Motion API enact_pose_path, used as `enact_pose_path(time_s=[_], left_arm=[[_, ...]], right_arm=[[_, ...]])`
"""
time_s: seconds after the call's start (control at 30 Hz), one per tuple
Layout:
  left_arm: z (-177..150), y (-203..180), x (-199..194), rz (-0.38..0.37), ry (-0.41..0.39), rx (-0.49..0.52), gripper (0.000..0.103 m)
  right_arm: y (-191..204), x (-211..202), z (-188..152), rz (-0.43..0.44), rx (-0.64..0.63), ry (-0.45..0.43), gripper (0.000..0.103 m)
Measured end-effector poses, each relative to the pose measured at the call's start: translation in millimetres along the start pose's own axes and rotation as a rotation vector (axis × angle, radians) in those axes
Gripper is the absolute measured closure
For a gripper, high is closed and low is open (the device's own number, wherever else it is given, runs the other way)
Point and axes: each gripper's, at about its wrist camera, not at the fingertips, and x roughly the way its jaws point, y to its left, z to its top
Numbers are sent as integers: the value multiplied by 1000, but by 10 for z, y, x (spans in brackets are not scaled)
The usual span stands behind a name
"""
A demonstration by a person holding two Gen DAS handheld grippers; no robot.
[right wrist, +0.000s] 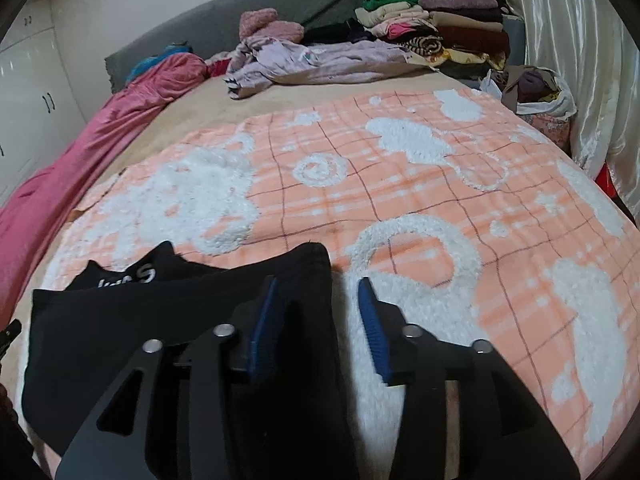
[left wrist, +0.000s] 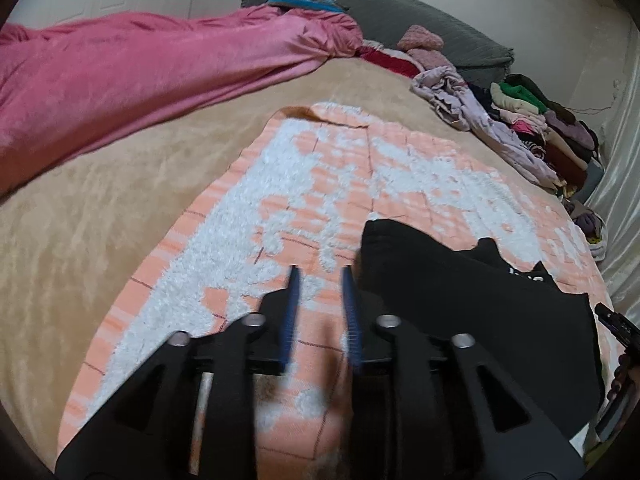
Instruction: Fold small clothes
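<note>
Black cloth, a small garment (right wrist: pixel 180 332), lies flat on the peach-and-white blanket (right wrist: pixel 400 200) that covers the bed, at about 7 o'clock in the right wrist view and 4 o'clock in the left. A white print shows at its far edge, where one layer seems to lie over another, so I judge a fold has been laid and let go.

Both tools stand open and hold nothing. The right tool (right wrist: pixel 320 312) hangs over the garment's right edge, one pad above the black cloth and the other above the blanket. The left tool (left wrist: pixel 320 300) hangs just beside the garment's left edge, over bare blanket.

As I judge it, the next move calls for a fresh grip: each tool has to come down on an edge or corner, pinch only the garment and not the blanket beneath, then carry that edge across for a further fold. A pile of clothes (right wrist: pixel 432 20) waits at 12 o'clock.
</note>
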Motion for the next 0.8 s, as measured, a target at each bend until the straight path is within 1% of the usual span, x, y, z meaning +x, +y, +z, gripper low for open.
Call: enact_pose_path(time_s=[0.03,0.1,0.2,0.23,0.27,0.3,0.33,0.57,0.63,0.77,0.8], left_arm=[[0,-25,-41,5,-7,14,79],[-2,-52,-91,11,-16,28,76],[-7,-81,-172,7,-30,43,68],[-6,-92,-196,7,-35,47,67],[-5,-96,-210,8,-39,49,67],[-6,-96,-231,8,-43,50,63],[-13,-98,-259,5,-48,52,62],[-109,-78,-421,-2,-66,67,55],[-140,-73,-454,-1,-73,74,47],[-223,-71,-512,7,-82,98,41],[-238,-75,-524,9,-84,103,37]], right_arm=[[-4,-43,-13,3,0,-5,61],[-25,-130,-50,16,3,-12,56],[-49,-252,-110,35,13,-23,51],[-54,-285,-127,38,14,-26,50],[-65,-333,-151,41,17,-30,46],[-78,-371,-172,42,20,-35,42],[-88,-405,-188,44,23,-40,41],[-147,-616,-348,57,26,-54,40],[-157,-660,-404,59,27,-54,40],[-172,-714,-491,56,20,-52,40],[-175,-725,-511,57,20,-50,40]])
